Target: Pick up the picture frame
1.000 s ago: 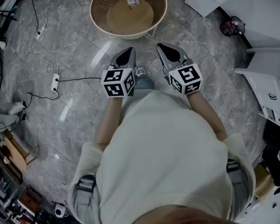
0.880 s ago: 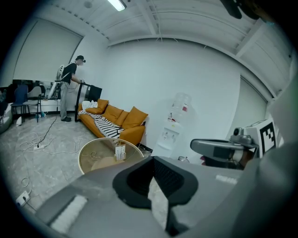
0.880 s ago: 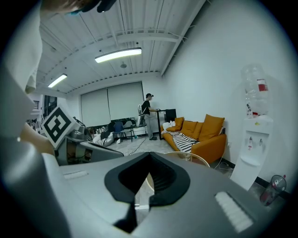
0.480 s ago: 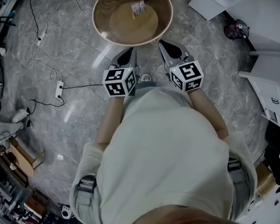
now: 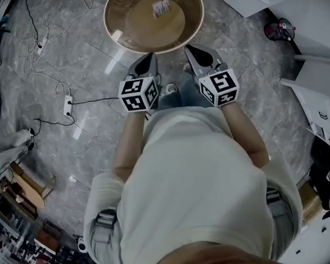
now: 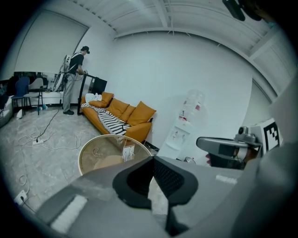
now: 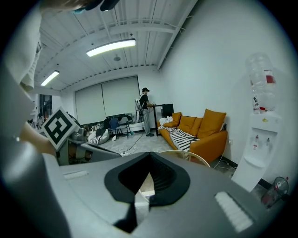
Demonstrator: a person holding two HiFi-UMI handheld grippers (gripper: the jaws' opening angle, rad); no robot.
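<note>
At the near rim of the round glass worktop (image 5: 200, 27), you hold the left hand-held gripper (image 5: 148, 60) and the right hand-held gripper (image 5: 193, 50) side by side, both closed and empty, aimed across the worktop as if lining up a reach. The small picture frame (image 5: 161, 7) sits near the worktop's middle, beyond both tips, untouched. The jaws would have to open first.

grey marble floor (image 5: 93, 148), orange sofa (image 6: 135, 115), white walls (image 6: 186, 65), ceiling strip light (image 7: 111, 47)
</note>
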